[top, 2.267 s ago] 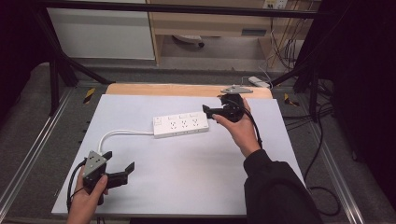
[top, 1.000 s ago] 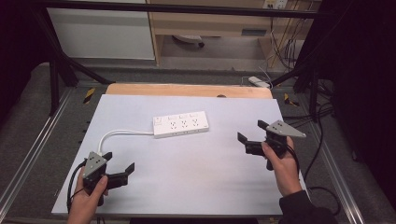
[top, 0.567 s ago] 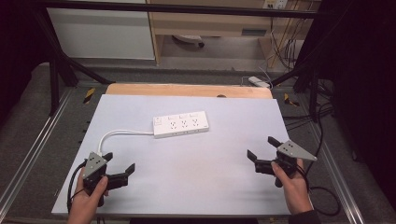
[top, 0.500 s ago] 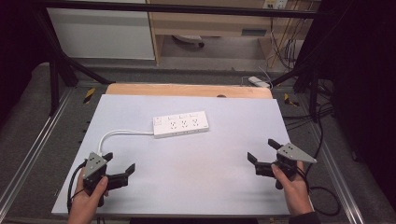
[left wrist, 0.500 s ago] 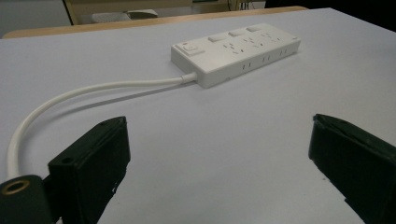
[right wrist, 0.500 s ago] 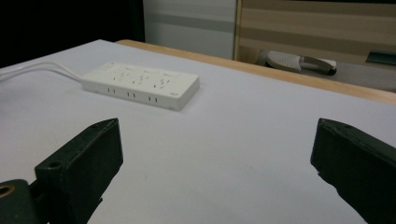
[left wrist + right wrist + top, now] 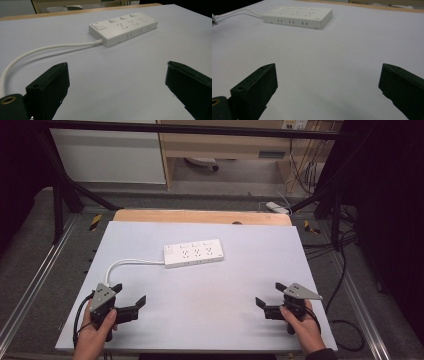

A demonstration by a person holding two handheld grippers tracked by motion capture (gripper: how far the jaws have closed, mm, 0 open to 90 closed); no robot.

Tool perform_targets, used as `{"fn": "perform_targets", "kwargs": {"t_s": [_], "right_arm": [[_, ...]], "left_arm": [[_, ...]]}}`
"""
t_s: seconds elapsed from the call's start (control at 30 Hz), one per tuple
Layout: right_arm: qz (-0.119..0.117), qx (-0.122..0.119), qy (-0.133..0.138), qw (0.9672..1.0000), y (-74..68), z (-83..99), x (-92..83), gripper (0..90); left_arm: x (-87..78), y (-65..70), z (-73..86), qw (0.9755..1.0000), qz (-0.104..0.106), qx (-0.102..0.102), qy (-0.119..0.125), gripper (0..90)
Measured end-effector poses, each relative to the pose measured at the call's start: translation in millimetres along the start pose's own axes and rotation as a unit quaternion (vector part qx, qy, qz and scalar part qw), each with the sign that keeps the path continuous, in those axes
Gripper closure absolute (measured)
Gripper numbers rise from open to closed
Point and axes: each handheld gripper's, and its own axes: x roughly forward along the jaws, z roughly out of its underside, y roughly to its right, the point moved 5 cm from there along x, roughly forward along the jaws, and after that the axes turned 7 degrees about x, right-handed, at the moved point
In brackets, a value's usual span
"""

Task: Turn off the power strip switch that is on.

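Our left gripper (image 7: 131,298) rests near the table's (image 7: 240,330) front-left corner, jaws spread and empty; the power strip (image 7: 194,253) lies well ahead, mid-table toward the far edge. Bare surface runs between us and it. Our right gripper (image 7: 268,295), also spread and empty, sits front-right. The strip is white, flat, its cord (image 7: 127,263) curving left.

- White rectangular plastic power strip (image 7: 194,253) lies on the pale grey flat table sheet (image 7: 215,320), toward its far middle.
- White round cord (image 7: 131,262) runs from the strip's left end, curving toward the near-left corner.
- Left gripper (image 7: 131,293) at near-left edge; right gripper (image 7: 270,294) at near-right edge, both well apart from the strip.
- Wooden board edge (image 7: 200,217) lies behind the sheet.
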Motion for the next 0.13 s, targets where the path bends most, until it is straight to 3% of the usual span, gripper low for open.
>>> {"fn": "perform_targets", "kwargs": {"t_s": [0.13], "right_arm": [[0.006,-0.009,-0.029,0.9995,-7.3,3.0,16.5,3.7]], "left_arm": [[-0.3,-1.0,0.4,1.0,-0.003,-0.002,-0.001,5.4]]}}
